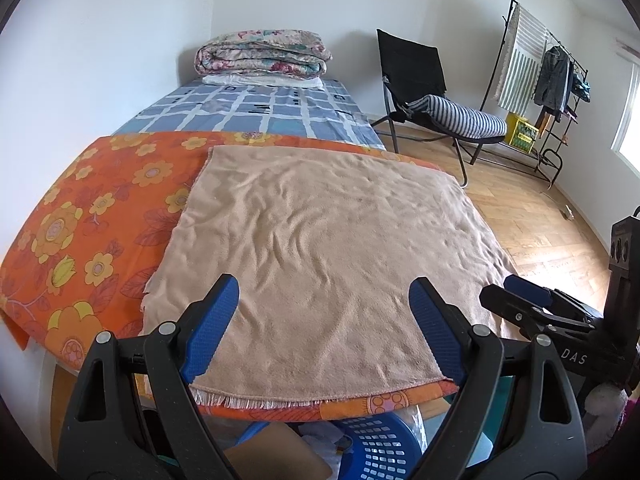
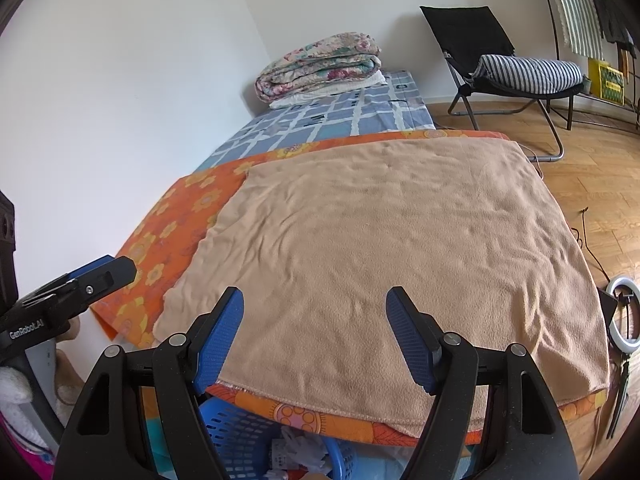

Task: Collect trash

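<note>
Crumpled white trash (image 2: 298, 454) inside blue perforated basket (image 2: 240, 436) under bed edge.

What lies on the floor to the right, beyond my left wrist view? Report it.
Observer: A white ring light is on the floor, far right.
Operator: Check below the near edge.
Observer: A blue basket there holds crumpled white paper.
Operator: Now report the other gripper.
Observer: The right gripper is open and empty, above the tan blanket.
</note>
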A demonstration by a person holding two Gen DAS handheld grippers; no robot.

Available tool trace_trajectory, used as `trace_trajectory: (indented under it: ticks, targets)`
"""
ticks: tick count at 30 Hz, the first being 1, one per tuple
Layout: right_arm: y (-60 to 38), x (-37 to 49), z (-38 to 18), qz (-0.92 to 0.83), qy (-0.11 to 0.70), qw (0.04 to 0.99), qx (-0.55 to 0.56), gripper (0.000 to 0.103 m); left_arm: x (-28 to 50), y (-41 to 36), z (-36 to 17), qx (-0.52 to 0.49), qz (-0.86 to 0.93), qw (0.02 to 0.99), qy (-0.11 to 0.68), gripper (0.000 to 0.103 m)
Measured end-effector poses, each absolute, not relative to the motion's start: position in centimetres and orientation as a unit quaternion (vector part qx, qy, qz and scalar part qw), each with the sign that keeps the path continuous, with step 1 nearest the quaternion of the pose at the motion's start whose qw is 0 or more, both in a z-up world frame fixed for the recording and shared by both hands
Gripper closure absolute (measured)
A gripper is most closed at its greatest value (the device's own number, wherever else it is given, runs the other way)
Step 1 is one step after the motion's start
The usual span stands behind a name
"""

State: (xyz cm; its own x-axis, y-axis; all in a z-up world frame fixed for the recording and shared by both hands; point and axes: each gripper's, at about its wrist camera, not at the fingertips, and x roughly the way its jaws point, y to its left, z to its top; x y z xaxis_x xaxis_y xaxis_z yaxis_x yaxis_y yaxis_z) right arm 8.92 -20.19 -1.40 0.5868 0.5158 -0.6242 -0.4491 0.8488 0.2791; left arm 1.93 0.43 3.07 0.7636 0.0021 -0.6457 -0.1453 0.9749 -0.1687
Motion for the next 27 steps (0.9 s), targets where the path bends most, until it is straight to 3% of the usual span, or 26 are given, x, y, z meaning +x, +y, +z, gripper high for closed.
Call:
trace_trajectory:
  ticks: [4,8,27]
  targets:
    - [-20.2,8.9,-1.6,0.271,0.365,0.890,0.044,0.030,1.9,0.5,3.2,-0.099,0.047,0.934,0.340,0.013]
    - [-20.2,8.9,-1.5,0.271,0.365,0.890,0.044,0.030,2.0,0.5,3.3,-0.100,0.052,0.935,0.336,0.000]
    - [-20.2,8.8,-1.9,0.271,0.367,0.889,0.044,0.030,2.6,1.3,2.4,-0.119,0.058,0.921,0.366,0.000]
